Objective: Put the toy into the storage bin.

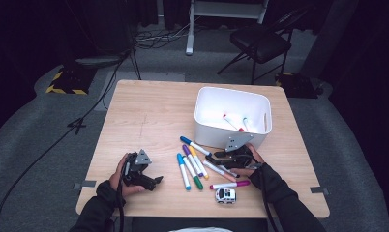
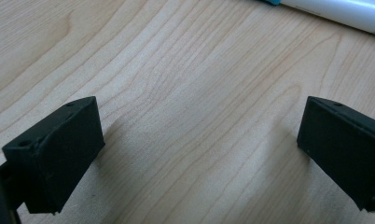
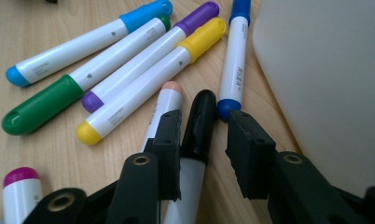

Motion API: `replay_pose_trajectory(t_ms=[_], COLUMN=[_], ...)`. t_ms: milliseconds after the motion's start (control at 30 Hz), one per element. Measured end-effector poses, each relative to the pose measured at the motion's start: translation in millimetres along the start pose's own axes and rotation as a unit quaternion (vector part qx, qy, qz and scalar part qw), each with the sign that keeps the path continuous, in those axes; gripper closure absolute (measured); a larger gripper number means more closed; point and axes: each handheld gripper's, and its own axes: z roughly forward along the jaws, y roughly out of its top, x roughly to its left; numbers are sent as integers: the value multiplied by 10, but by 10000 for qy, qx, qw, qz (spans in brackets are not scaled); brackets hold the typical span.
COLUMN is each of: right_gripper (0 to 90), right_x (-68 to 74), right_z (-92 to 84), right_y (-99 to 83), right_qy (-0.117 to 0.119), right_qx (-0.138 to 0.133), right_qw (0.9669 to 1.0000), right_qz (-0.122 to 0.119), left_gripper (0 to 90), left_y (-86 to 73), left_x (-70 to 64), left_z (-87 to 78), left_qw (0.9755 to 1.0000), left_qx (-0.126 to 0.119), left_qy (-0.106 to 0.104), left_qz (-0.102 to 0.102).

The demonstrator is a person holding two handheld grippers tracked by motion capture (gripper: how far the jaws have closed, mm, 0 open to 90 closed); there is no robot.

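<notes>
1. Near the front of the white bin (image 1: 232,117), my right gripper (image 3: 202,135) sat low over the table (image 1: 149,111), its jaws straddling a black-capped marker (image 3: 198,125). One jaw lay against the marker's side, while a gap remained at the other, so I counted nothing as clamped.
2. Just beside that marker lay a peach-capped marker (image 3: 167,93), partly hidden behind the same jaw.
3. Beyond them, the remaining pens lay in a loose fan: a light blue marker (image 3: 90,39), a green marker (image 3: 78,79), a purple marker (image 3: 148,53), a yellow marker (image 3: 153,77) and a dark blue marker (image 3: 234,60), the last nearest the bin wall.
4. A magenta-capped marker (image 1: 230,184) and a small toy car (image 1: 225,195) lay closer to me.
5. My left gripper (image 1: 142,174) rested on bare wood well apart from the pens, jaws spread wide with nothing between them.
6. Inside the bin, I saw several markers already lying.
</notes>
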Motion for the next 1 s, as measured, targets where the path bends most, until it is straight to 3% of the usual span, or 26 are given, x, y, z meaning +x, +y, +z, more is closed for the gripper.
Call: replay_pose_trajectory(t_ms=[133,300,367,533,733,1000], right_gripper=[657,696,738,745,747,748], right_x=[-13,-67,-55,-32,-11,33], right_z=[61,90,87,77,27,-151], right_y=[-22,-50,-55,-66,-94,-35], right_qy=[31,63,40,28,95,123], right_qx=[147,83,72,37,118,-147], right_qw=[9998,9999,9999,10000,9999,9997], right_qz=[106,54,86,-8,-42,-145], left_gripper=[6,6,6,6,6,6], left_y=[0,0,-1,-1,0,0], left_x=[-2,-2,-2,-2,0,0], left_z=[0,1,1,2,-1,1], left_qw=[10000,10000,10000,10000,10000,10000], left_qx=[-6,-7,-7,-8,4,2], left_qy=[14,14,10,3,1,-6], left_qz=[-1,0,-7,-5,-2,-3])
